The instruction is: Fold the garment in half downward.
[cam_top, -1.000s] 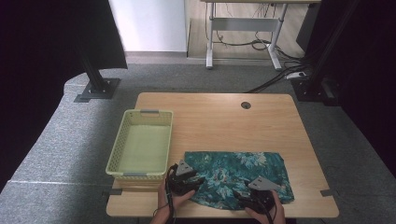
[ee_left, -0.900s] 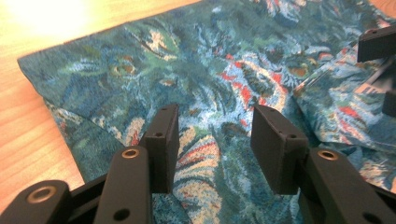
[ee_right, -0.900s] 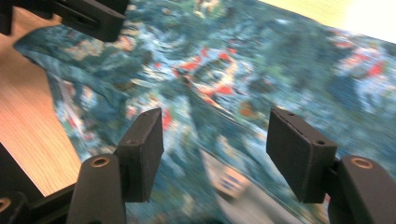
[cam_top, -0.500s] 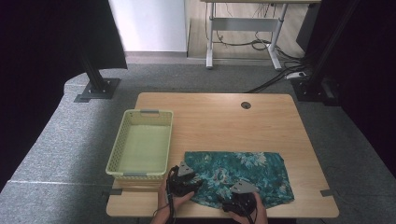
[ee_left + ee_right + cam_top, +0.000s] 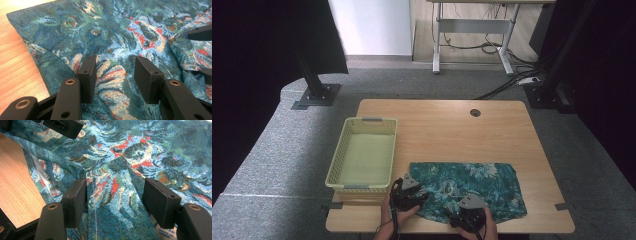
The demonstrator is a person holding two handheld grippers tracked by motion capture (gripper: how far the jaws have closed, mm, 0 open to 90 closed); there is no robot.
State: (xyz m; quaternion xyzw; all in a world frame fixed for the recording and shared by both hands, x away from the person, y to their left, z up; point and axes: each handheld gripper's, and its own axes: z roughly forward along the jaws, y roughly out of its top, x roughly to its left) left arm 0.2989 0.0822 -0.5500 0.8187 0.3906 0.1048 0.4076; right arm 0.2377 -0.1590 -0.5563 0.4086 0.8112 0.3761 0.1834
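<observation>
Both grippers down at the near worktop [image 5: 452,122] edge: left gripper [image 5: 113,75] and right gripper [image 5: 113,198] with jaws spread over the floral garment [image 5: 472,187], nothing pinched yet. Best to catch a folded edge squarely, both layers. Beyond, yellow basket [image 5: 343,160], empty.

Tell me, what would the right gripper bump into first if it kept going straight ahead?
Most likely the patterned cloth: the right gripper points down at a folded flap lying between its open jaws.
</observation>
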